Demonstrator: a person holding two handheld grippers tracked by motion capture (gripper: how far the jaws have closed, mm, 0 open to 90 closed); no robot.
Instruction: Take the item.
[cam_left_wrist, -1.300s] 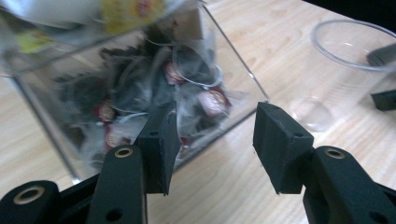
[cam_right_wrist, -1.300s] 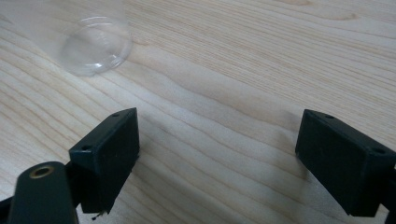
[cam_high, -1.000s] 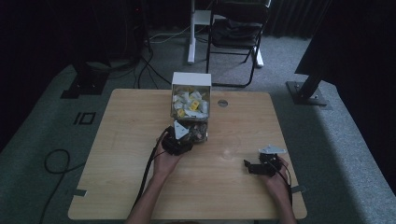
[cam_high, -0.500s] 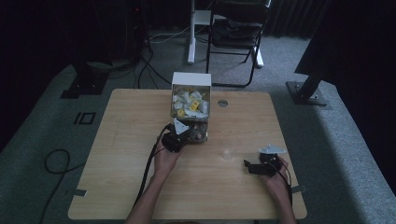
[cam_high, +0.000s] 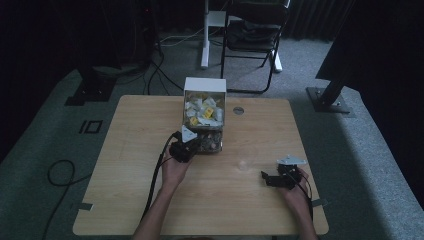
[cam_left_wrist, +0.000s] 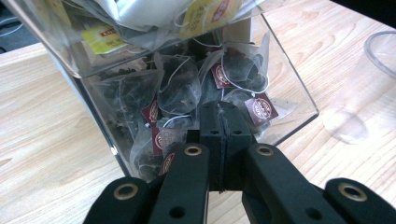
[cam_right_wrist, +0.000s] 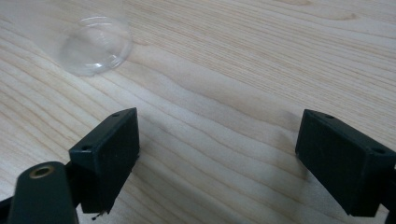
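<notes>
A clear tea-bag dispenser (cam_high: 204, 111) with a white back stands at the table's middle back. Its upper part holds yellow-tagged bags and its lower bin (cam_left_wrist: 116, 100) holds pyramid tea bags (cam_left_wrist: 180, 88) with dark red tags. My left gripper (cam_high: 194, 146) (cam_left_wrist: 220, 114) is shut, with its tips at the lower bin's open front among those bags. I cannot tell whether a bag or string is pinched. My right gripper (cam_high: 267, 179) (cam_right_wrist: 217, 158) rests open near the front right, low over bare wood, with nothing between its jaws. A clear plastic cup (cam_high: 242, 164) (cam_right_wrist: 95, 44) (cam_left_wrist: 369, 88) stands between the two grippers.
The wooden table (cam_high: 125, 150) has a round cable hole (cam_high: 238, 110) to the right of the dispenser. A black chair (cam_high: 252, 35) and stand feet are on the grey floor beyond the far edge. A cable (cam_high: 155, 180) trails from the left gripper along the forearm.
The left gripper has shifted slightly leftward and towards the person, staying at the dispenser's lower front. The right gripper has stayed still.
</notes>
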